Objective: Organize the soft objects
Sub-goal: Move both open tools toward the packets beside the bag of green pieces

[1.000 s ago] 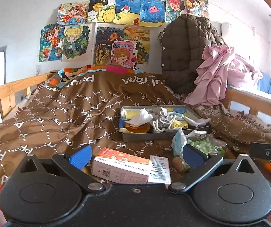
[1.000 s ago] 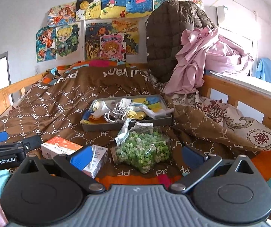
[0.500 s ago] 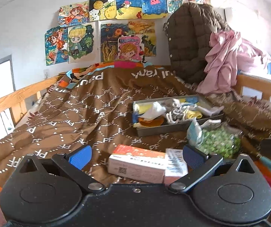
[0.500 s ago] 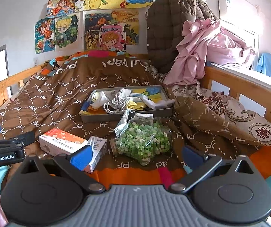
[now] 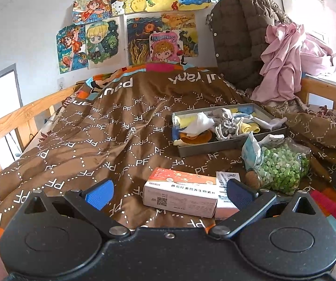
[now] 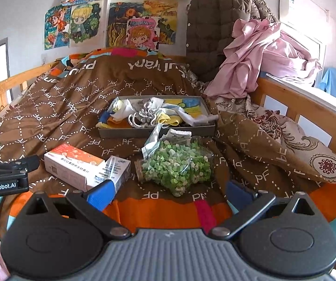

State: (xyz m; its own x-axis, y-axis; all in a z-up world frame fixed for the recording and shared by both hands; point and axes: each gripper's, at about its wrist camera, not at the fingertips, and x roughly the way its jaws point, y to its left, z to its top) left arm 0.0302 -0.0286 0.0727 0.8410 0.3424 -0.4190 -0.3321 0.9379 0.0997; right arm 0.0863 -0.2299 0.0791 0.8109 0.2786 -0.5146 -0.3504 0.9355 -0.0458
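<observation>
Soft cloths (image 5: 224, 126) lie jumbled, unsorted, in a shallow tray (image 6: 154, 132) on the bed's brown quilt (image 5: 97, 140), toward the middle. A box (image 5: 179, 193) and a bag of green pieces (image 6: 177, 166) sit nearer the foot edge. Sorting appears barely begun. Left gripper (image 5: 168, 193) and right gripper (image 6: 170, 192) hover low over the foot edge, jaws spread wide, holding nothing.

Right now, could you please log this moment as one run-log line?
left gripper: open, empty | right gripper: open, empty | soft items in tray | box, jar on blanket
</observation>
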